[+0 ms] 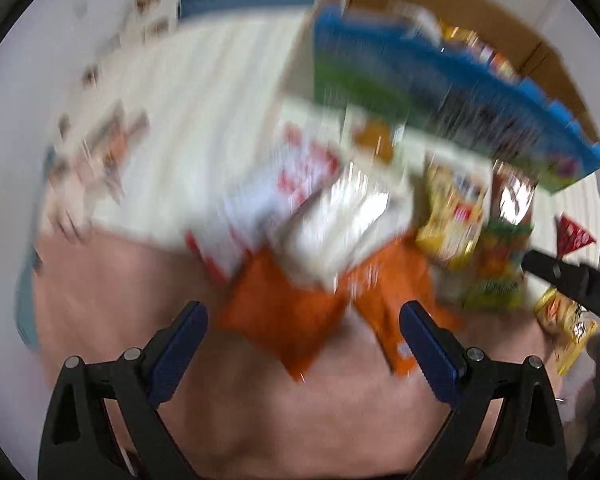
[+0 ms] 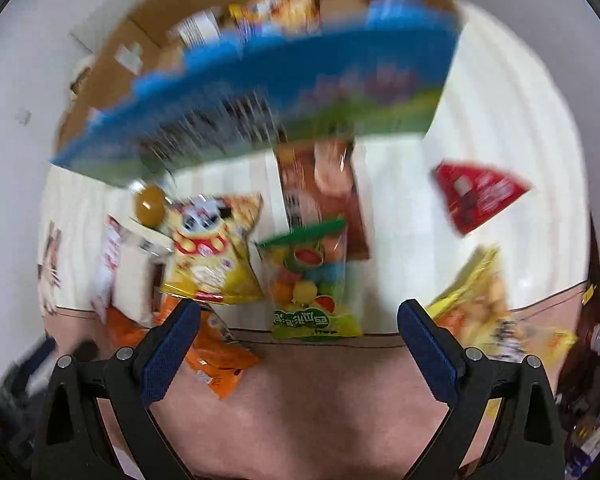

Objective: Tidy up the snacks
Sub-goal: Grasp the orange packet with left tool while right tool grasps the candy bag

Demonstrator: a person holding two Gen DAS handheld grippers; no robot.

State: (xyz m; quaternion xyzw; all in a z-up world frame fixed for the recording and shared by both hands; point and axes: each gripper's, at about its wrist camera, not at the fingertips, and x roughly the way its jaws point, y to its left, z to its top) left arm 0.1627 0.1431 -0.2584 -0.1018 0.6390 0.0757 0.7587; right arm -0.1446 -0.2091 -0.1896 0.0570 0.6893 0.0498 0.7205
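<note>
Both views are motion-blurred. A pile of snacks lies on a white and pink cloth. My left gripper (image 1: 302, 322) is open and empty just above orange packets (image 1: 288, 316); behind them lie a white and red box (image 1: 276, 184) and a clear packet (image 1: 340, 220). My right gripper (image 2: 298, 320) is open and empty in front of a fruit-candy bag (image 2: 312, 280), with a yellow bag (image 2: 212, 256) to its left and a brown bag (image 2: 324, 188) behind. A large blue and green box (image 2: 284, 92) leans at the cardboard box (image 2: 112, 76).
A red triangular packet (image 2: 476, 196) lies at the right and a yellow bag (image 2: 488, 312) at the near right. The other gripper's black arm (image 1: 572, 280) enters the left wrist view from the right. The cardboard box (image 1: 480, 4) holds several snacks.
</note>
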